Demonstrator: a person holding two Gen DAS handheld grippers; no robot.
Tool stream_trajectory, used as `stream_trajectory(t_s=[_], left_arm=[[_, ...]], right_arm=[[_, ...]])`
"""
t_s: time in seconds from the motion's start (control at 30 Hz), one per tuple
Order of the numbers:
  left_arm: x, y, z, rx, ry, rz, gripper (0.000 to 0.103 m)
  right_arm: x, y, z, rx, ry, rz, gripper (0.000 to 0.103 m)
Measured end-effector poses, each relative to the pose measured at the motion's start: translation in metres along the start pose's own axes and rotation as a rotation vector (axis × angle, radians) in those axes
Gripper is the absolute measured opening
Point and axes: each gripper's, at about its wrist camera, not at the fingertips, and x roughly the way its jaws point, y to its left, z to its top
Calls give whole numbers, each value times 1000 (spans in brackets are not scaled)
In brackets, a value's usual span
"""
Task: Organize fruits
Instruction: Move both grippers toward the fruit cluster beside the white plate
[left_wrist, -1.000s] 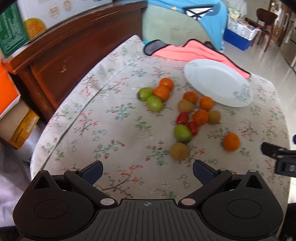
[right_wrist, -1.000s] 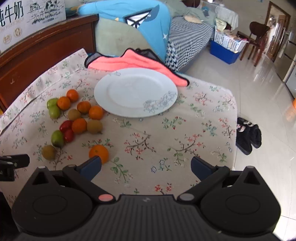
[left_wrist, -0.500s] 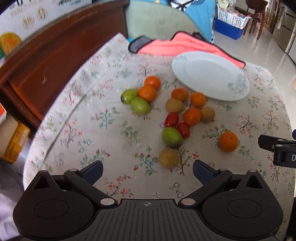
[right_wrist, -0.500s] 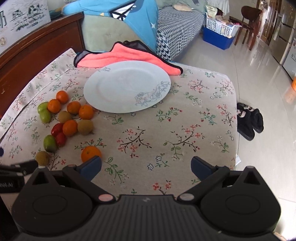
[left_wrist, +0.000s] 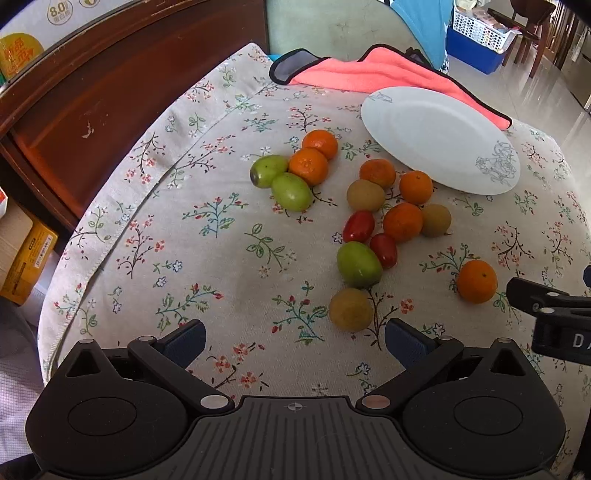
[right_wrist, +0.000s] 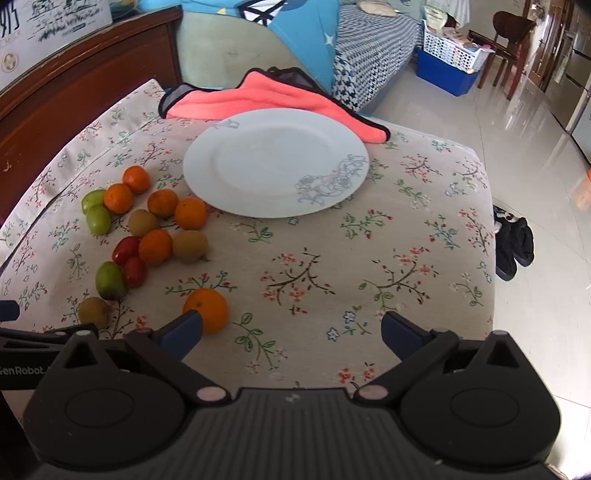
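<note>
**Inspector:** Left two-finger gripper with blue pads (left_wrist: 294, 341): jaws spread wide, nothing between them, hovering over the near edge of the flower-printed beige tablecloth (left_wrist: 207, 236). Right two-finger gripper with blue pads (right_wrist: 291, 332): jaws likewise wide, holding nothing.

**Clerk:** Location of the fruit?

**Inspector:** All on the cloth, none on the round white plate with a grey floral print (right_wrist: 275, 162). Far group: two small round oranges (left_wrist: 313, 155) touching two oval green fruits (left_wrist: 281, 181). Middle cluster: three more small oranges (left_wrist: 400, 192), two round olive-brown fruits (left_wrist: 399, 206), two glossy red oval tomatoes (left_wrist: 369, 236), one larger green oval fruit (left_wrist: 359, 264), packed close, most touching a neighbour. Nearest the left gripper: a single olive-brown round fruit (left_wrist: 350, 308), just ahead of the pads, toward the right-hand one. Off alone: a lone round orange (right_wrist: 206, 309), just beside the left pad of the right gripper; contact cannot be told.

**Clerk:** Plate position?

**Inspector:** Flat on the cloth beyond the middle cluster, rim just beside the nearest orange. Far edge overlapping a coral-pink cloth with dark trim (right_wrist: 266, 98).

**Clerk:** Surroundings?

**Inspector:** Dark brown wooden headboard (left_wrist: 122, 70) to the left; pair of black slippers (right_wrist: 513, 243) on the tiled floor to the right.
</note>
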Motion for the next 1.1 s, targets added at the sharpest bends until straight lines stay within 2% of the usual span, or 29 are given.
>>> stream_trajectory(t_s=[0.43, 1.1], left_arm=[[-2, -4, -1, 27, -38, 35, 103], [-1, -6, -4, 49, -49, 73, 103]], right_arm=[[1, 7, -1, -28, -5, -7, 102], [0, 18, -1, -71, -34, -22, 102]])
